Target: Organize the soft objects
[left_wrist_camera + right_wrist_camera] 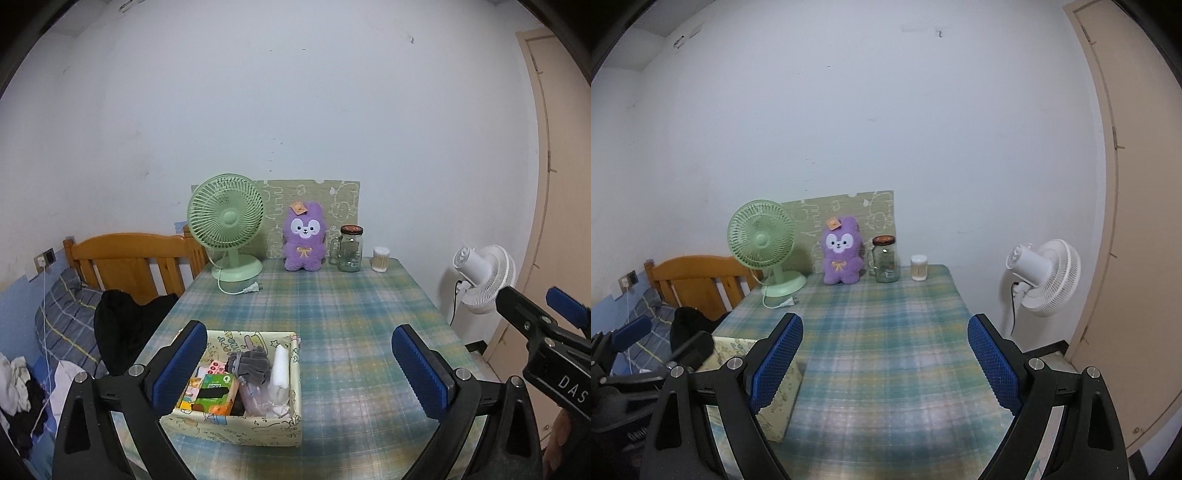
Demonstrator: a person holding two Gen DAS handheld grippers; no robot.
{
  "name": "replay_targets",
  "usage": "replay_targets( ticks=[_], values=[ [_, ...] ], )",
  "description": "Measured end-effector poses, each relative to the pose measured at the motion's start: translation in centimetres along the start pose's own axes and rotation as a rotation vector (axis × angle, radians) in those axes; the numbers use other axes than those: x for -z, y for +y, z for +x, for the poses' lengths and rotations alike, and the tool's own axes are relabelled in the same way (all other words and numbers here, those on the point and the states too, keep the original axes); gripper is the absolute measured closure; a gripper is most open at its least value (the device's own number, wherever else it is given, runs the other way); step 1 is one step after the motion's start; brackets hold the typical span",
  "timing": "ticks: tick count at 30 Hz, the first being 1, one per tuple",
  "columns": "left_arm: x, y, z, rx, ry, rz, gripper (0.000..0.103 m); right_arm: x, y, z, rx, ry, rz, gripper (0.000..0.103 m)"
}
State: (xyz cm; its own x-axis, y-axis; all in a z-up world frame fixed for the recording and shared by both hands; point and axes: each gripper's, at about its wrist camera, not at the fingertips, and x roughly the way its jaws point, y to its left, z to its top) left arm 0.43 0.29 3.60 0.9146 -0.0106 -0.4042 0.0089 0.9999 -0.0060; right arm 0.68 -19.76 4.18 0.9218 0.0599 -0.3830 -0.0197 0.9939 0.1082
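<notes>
- Left gripper (pixel 299 363) gapes wide, empty, over the storage box (pixel 236 428) (lower left of frame).
- Right gripper (pixel 885 363) spread open too, nothing held.
- Purple plush (pixel 303 236) sits upright, frame centre.

box (pixel 236 424) on worktop (pixel 332 314) near-left edge, holding folded cloths (pixel 249 363) and packets | far edge, left to right: desk fan (pixel 226 225), plush toy (pixel 303 236), jar (pixel 349 249), swab tub (pixel 381 259) | bed (pixel 66 325) left of worktop | standing fan (pixel 480 273) right
</notes>
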Motion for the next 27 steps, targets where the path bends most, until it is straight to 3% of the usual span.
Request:
replay_targets(
  ticks=[27],
  values=[
    [-0.2,0.7,0.0,-0.012,-0.014,-0.009,0.000,0.2,1.1,0.6,-0.005,0.023,-0.013,0.010]
  ],
)
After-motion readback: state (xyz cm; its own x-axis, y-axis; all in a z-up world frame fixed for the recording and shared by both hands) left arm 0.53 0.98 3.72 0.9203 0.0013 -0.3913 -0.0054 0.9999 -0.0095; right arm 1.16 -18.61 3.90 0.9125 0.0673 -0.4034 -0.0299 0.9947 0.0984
